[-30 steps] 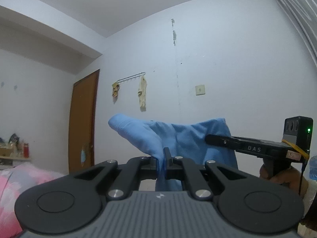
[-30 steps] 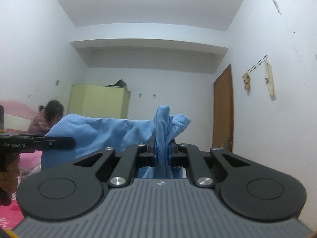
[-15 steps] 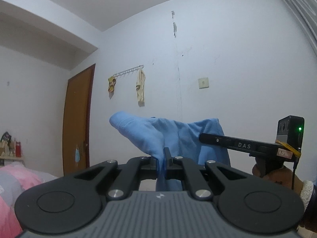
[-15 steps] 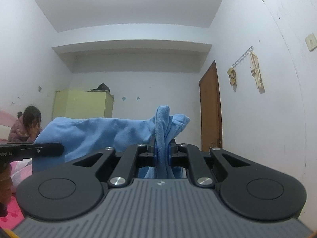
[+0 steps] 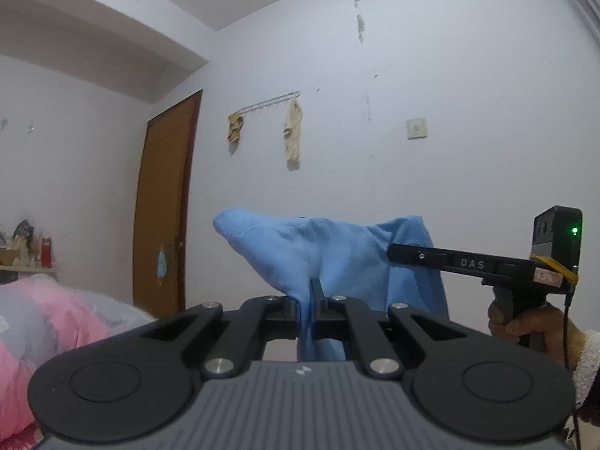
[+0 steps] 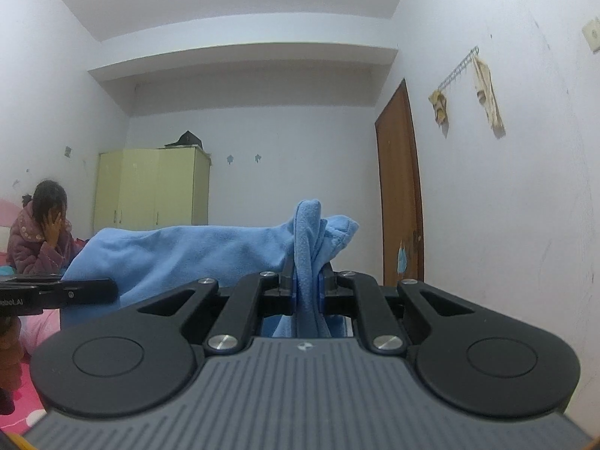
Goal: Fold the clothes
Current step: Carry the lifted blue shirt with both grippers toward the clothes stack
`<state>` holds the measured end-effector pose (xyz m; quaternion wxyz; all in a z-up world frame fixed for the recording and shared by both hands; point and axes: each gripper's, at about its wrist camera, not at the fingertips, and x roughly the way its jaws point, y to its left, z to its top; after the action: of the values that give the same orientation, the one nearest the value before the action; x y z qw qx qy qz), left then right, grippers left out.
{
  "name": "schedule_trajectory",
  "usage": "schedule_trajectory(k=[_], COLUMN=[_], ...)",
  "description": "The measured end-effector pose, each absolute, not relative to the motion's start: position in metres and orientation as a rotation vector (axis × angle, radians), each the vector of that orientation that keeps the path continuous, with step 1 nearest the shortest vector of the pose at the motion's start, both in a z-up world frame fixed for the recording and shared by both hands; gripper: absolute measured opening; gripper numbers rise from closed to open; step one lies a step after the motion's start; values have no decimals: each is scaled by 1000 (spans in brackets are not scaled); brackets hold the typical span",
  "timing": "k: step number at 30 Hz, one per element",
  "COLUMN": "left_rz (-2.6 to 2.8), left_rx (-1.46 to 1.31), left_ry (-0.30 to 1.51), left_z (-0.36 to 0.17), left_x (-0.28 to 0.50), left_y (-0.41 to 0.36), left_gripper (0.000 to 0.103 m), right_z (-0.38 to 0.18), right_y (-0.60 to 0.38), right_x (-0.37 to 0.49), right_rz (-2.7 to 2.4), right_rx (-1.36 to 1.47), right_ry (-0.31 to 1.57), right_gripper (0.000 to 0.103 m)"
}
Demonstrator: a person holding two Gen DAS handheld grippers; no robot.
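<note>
Blue fleece garment [image 5: 330,251] held up in the air, stretched between the two tongs, cameras angled up toward wall and ceiling.

Left tongs [image 5: 308,300]: clenched on a pinch of the garment's upper edge; a loose point of cloth sticks out to the left above them.

Right tongs [image 6: 306,288]: clenched on a thicker bunch of the same edge, several layers gathered between the fingers. In the left view they reach in from the right, touching the cloth's far corner.

Garment spans roughly level between the grips; lower part hangs out of sight.

Progress, as a judgement: early. Garment lifted and spread, no fold visible. Laying it down and all folding remain. Bed with pink bedding [image 5: 56,307] lies below left.
</note>
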<state>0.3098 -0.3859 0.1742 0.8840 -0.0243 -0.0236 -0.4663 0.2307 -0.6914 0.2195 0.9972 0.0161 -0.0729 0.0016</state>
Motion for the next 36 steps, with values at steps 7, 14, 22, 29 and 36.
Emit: schedule_trajectory(k=[7,14,22,29,36], left_rz=[-917,-872,-778,-631,-845], left_rx=[-96,-189,-217,-337,-170], left_ry=[74,248,443,438,373], left_z=[153,118,65,62,79], left_x=[355,406,458,480,448], left_y=[-382,-367,-353,-318,-346], left_gripper=[5,5,45,57,57], right_z=[199,178,138,149,159], right_y=[-688,-673,-648,-652,-653], right_x=[274,325,394,385,374], right_rz=[25,67,55,-72,62], right_rx=[30,8,-34,10,62], right_ry=[-44,94,370,342,366], right_gripper=[8,8,26,63,13])
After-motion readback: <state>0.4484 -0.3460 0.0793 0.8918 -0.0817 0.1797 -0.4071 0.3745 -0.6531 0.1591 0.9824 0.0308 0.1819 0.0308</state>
